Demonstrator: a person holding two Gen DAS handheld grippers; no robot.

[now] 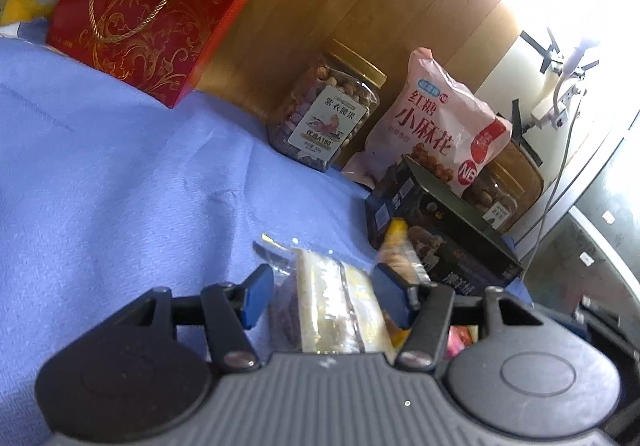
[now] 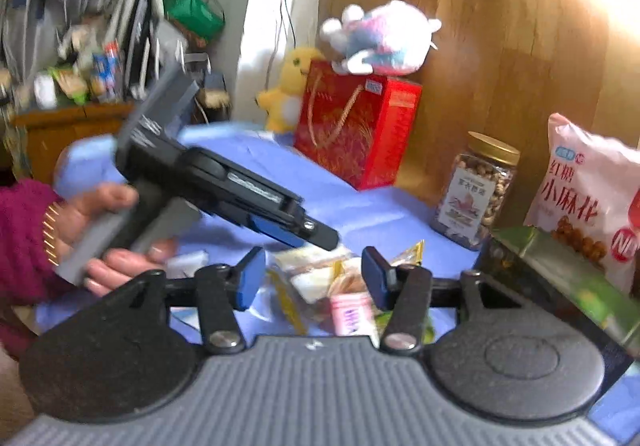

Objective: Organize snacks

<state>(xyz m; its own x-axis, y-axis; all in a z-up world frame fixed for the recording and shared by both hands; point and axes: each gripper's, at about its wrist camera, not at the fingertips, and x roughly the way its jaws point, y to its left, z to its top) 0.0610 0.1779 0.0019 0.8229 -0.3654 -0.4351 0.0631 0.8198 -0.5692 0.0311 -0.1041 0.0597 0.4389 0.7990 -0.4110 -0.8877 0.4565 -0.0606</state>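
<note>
1. Left gripper (image 1: pixel 322 296): the jaws stand about half open. A clear-wrapped pastry packet (image 1: pixel 340 310) lies between the blue pads, but neither pad visibly presses on it, so it is not gripped.
2. Right gripper (image 2: pixel 314 280): the jaws stand about half open and empty, hovering above the loose snack pile (image 2: pixel 320 286) on the blue cloth (image 1: pixel 120 165).
3. Handling, as judged: the packets are light, soft and crinkly. The film is slippery and the contents look crushable. Take hold across the packet's short width at mid-body with modest closure, not by the thin sealed ends.
4. Location: the pile lies directly under and just ahead of both sets of fingertips.
5. Outward: a dark open box (image 1: pixel 440 230) stands just beside the pile. Behind it stand a pink snack bag (image 1: pixel 436 125) and a nut jar (image 1: pixel 324 113), with a red gift box (image 1: pixel 156 13) well apart.
</note>
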